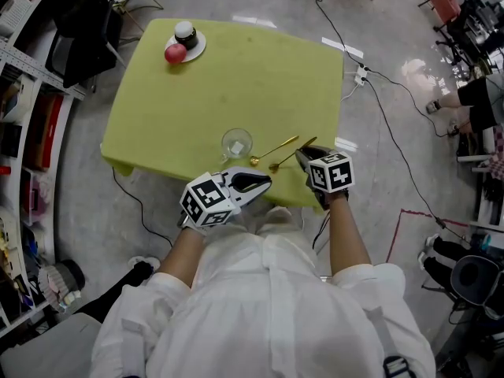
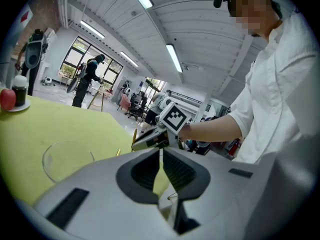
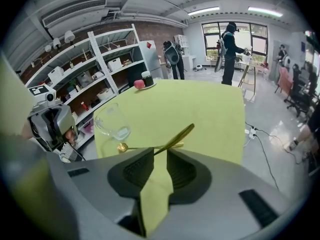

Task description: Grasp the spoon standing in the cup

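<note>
A clear glass cup (image 1: 236, 142) stands upright near the front edge of the yellow-green table (image 1: 236, 77), and no spoon is in it. Two gold spoons lie flat just to its right: one (image 1: 274, 150) with its bowl close to the cup, the other (image 1: 293, 154) beside it. My right gripper (image 1: 300, 155) is over the second spoon and open. In the right gripper view that spoon (image 3: 177, 136) slants away from the fingertips of the gripper (image 3: 160, 154), untouched by the pads. My left gripper (image 1: 266, 182) hovers at the table's front edge, shut and empty (image 2: 160, 151); the cup (image 2: 67, 159) is to its left.
At the far left corner of the table, a white plate (image 1: 195, 47) holds a red apple (image 1: 175, 53) and a small dark jar (image 1: 184, 31). Shelving (image 1: 24, 116) lines the left. Cables and a power strip (image 1: 361, 74) lie on the floor at right.
</note>
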